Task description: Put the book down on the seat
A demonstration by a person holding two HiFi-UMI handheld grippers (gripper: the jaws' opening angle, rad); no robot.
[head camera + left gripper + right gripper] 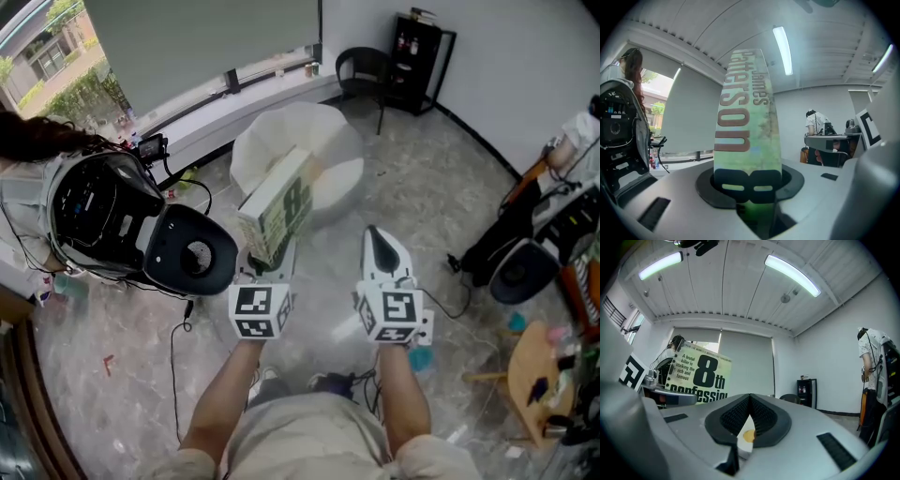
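Note:
A green paperback book [278, 204] stands upright with my left gripper [267, 258] shut on its lower end. In the left gripper view its spine [747, 131] rises straight out from between the jaws of that gripper [750, 197]. The seat, a round white cushioned chair [323, 141], lies just beyond the book on the floor. To the right, my right gripper [380, 239] hovers shut with nothing in it. In the right gripper view the pads of that gripper [750, 413] meet, and the book's cover [696, 373] shows at the left.
A black and white machine [122, 220] stands close on the left, with a long-haired person [37, 136] behind it. A black chair [361, 70] and a black shelf [422, 56] are at the back. Cables cross the floor. A wooden stool [534, 375] and bags crowd the right.

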